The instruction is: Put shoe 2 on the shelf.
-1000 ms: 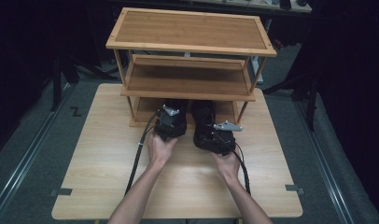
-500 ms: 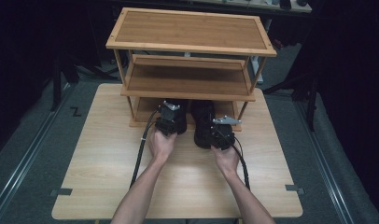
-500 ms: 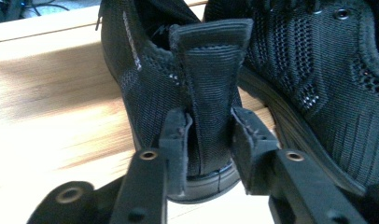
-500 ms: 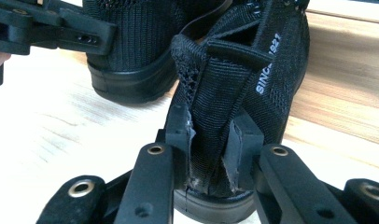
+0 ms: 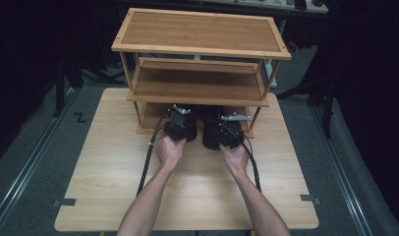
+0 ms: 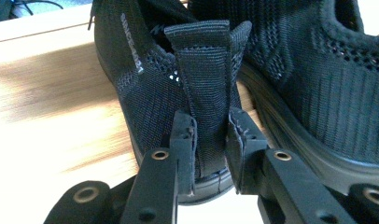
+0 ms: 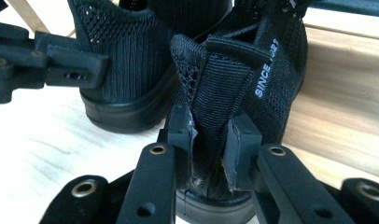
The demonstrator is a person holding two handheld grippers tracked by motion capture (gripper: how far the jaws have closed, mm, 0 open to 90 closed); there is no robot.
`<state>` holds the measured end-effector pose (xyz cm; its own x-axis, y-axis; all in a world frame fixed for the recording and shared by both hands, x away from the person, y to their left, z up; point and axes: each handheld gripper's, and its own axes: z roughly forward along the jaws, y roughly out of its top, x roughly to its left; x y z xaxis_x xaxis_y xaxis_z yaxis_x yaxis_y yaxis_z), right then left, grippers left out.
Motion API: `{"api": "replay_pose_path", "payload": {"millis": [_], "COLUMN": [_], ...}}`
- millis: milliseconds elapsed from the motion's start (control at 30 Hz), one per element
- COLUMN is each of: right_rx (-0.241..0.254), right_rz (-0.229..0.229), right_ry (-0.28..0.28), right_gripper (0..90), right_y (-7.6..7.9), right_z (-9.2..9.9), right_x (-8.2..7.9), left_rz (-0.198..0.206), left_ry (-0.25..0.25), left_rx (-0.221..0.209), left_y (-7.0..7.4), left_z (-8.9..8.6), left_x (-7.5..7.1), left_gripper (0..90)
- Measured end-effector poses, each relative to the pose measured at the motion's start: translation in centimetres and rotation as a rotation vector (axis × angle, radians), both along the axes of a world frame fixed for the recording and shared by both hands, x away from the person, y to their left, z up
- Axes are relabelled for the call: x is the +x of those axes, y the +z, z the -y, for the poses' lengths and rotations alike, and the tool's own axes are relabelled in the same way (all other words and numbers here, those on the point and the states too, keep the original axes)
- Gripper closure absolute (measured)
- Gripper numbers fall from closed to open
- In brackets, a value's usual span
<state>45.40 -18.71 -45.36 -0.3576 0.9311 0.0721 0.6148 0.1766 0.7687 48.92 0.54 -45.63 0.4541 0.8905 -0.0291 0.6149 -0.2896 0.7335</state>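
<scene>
1. Under the lowest tier of the wooden shelf rack (image 5: 197, 49), a pair of black knit shoes sits side by side, toes pointing in beneath the rack and heels facing the person.
2. Just in front of the rack, the left gripper (image 6: 211, 135) is clamped on the heel pull tab of the left shoe (image 6: 145, 88), its jaws pinching the webbing strip from both sides.
3. Beside it, the right gripper (image 7: 210, 133) is closed the same way on the heel tab of the right shoe (image 7: 253, 79), which carries the lettering "SINCE".
4. Seen from the rack, both hands sit low over the desk (image 5: 104, 162), one behind each shoe.
5. My guess is that the tabs are chosen because they give a firm, narrow hold, letting both shoes slide evenly along the desk into or out of the rack's bottom space.
</scene>
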Motion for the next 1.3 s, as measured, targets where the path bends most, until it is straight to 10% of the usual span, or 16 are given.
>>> {"api": "replay_pose_path", "payload": {"millis": [867,1300], "right_rx": [0.001,-0.002], "right_rz": [-0.032,0.005], "right_ry": [-0.067,-0.043], "right_gripper": [73.8,44.7], "right_y": [-0.8,0.6], "right_z": [-1.4,-0.6], "right_x": [3.5,1.8], "left_rz": [0.006,0.030], "left_ry": [0.009,-0.039], "left_rx": [-0.006,-0.041], "left_y": [-0.1,0.3], "left_z": [0.2,-0.5], "left_x": [0.1,-1.0], "left_gripper": [73.4,47.3]}}
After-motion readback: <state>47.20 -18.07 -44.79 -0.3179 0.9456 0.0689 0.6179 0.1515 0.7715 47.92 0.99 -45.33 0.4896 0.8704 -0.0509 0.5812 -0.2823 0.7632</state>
